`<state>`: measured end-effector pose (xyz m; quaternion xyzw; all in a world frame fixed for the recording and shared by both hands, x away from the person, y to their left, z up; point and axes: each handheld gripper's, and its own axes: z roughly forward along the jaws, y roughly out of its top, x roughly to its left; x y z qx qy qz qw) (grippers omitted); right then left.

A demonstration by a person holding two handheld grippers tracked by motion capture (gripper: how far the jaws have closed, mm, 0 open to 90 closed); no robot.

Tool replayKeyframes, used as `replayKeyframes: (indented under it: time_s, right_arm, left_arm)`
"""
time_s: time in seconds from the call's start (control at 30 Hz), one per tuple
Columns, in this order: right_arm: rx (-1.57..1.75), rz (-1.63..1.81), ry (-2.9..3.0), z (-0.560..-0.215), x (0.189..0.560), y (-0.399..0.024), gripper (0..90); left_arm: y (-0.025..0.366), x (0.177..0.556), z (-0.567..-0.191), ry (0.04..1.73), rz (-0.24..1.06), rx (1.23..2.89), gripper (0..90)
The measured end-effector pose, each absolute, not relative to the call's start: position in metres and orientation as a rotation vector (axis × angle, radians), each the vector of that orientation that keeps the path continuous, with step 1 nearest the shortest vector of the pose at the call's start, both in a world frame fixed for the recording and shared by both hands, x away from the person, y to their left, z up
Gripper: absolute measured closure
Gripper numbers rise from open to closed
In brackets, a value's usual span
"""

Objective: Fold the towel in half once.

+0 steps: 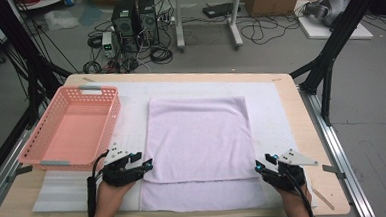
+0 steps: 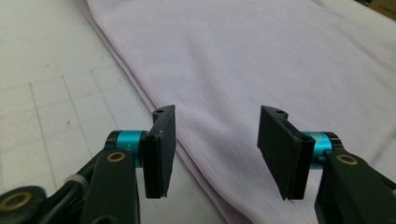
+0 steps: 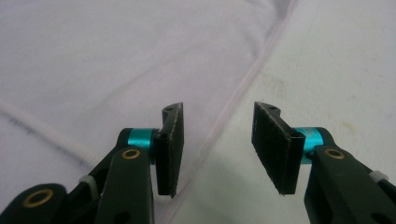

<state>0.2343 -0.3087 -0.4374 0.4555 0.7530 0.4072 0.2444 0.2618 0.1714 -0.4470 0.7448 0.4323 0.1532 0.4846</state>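
- Pale lilac folded cloth towel (image 1: 198,138) spread flat at mid-table on a white padded mat (image 1: 276,109); upper folded layer shorter than the lower one, so a strip of the lower layer shows along the near edge.
- Light wooden table top (image 1: 310,132) under the mat; pink perforated plastic basket (image 1: 72,127) at the far left, apart from the towel.
- Left black two-jaw gripper (image 1: 145,163) held in a hand at the towel's near left corner, just beside the left edge of the upper layer.
- In the left gripper view (image 2: 217,149): jaws parted, about half wide, nothing pinched; folded left edge of the towel (image 2: 261,74) running beneath the gap, left jaw over the mat (image 2: 51,93), right jaw over the cloth.
- Right black two-jaw gripper (image 1: 260,166) held in a hand at the towel's near right corner, tips at the right edge of the cloth.
- In the right gripper view (image 3: 217,149): jaws likewise parted at a middling width, empty; hemmed towel (image 3: 116,56) edge passing below the gap, mat (image 3: 336,70) on the right.
- Contact between pads and cloth: cannot be told for either gripper.
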Motion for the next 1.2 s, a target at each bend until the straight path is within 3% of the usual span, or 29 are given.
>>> replayKeyframes:
  time_s: [0.3, 0.63, 0.9, 1.2]
  right_arm:
    - [1.228, 1.082, 2.065, -0.438, 0.196, -0.311, 52.1]
    - [1.229, 1.090, 2.042, -0.437, 0.189, -0.314, 51.6]
    - [1.259, 1.080, 2.049, -0.441, 0.193, -0.315, 56.2]
    - [1.164, 1.048, 2.154, -0.448, 0.202, -0.289, 64.8]
  left_arm:
    - [0.177, 0.228, -0.443, 1.059, 0.318, 1.814, 56.2]
    - [0.171, 0.227, -0.448, 1.106, 0.296, 1.856, 64.0]
    - [0.162, 0.227, -0.452, 1.101, 0.349, 1.898, 85.6]
    - [0.166, 0.223, -0.448, 1.080, 0.360, 1.865, 86.6]
